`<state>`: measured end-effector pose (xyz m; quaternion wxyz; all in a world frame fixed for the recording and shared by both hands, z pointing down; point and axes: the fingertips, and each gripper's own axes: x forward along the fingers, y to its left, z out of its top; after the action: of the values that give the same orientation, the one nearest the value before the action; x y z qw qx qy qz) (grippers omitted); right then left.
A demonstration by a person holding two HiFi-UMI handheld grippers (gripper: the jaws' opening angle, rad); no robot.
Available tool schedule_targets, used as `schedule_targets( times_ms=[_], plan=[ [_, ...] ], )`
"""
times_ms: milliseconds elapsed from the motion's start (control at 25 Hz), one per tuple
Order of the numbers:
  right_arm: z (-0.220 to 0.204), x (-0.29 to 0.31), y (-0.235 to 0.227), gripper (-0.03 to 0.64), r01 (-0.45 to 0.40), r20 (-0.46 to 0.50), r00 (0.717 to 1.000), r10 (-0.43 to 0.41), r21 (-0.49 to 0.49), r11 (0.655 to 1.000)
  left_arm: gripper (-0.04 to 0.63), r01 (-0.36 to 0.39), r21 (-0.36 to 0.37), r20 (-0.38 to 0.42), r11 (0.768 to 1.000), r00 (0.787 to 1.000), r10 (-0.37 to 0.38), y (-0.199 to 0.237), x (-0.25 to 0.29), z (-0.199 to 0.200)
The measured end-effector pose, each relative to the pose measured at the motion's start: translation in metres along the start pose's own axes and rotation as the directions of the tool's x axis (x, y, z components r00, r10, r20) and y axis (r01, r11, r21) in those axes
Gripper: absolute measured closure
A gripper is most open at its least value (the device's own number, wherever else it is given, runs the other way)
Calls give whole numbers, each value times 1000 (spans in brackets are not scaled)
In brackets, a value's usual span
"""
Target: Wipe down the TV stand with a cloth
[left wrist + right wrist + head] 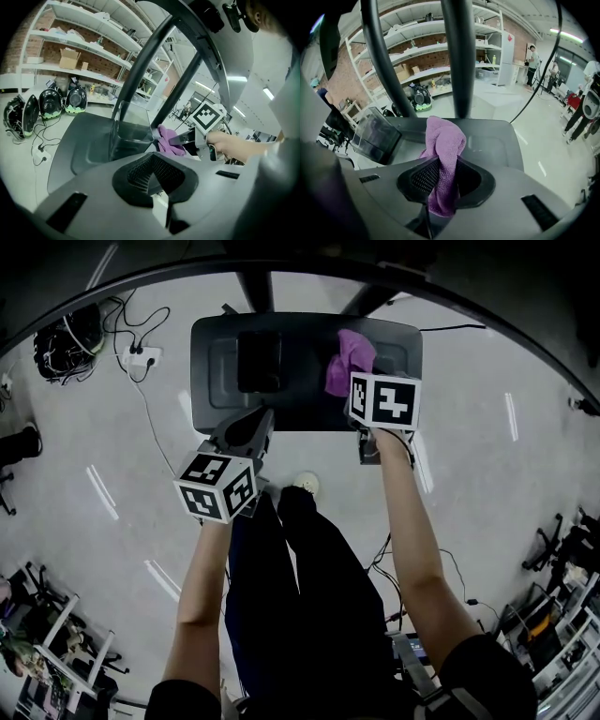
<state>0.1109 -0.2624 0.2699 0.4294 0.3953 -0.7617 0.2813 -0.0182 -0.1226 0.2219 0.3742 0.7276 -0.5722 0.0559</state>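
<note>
The TV stand's dark grey base lies on the floor in front of me, with two dark poles rising from its back. A purple cloth rests on the base's right part, and my right gripper is shut on it. In the right gripper view the cloth bunches up out of the closed jaws of that gripper, above the base. My left gripper hovers at the base's front left edge, shut with nothing in it. From the left gripper view I see the cloth beside the right gripper.
A clear dark box stands on the base's middle. A power strip with cables lies on the floor at the left. The poles rise close behind the cloth. Shelving lines the far wall. My legs stand just in front of the base.
</note>
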Motion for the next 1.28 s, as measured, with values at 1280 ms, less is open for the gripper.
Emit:
schedule_targets(
  times_ms=[1280],
  plan=[
    [-88, -82, -108, 514, 282, -57, 959, -277, 169, 944, 589, 136, 66, -75, 989, 989, -131, -24, -8, -21]
  ],
)
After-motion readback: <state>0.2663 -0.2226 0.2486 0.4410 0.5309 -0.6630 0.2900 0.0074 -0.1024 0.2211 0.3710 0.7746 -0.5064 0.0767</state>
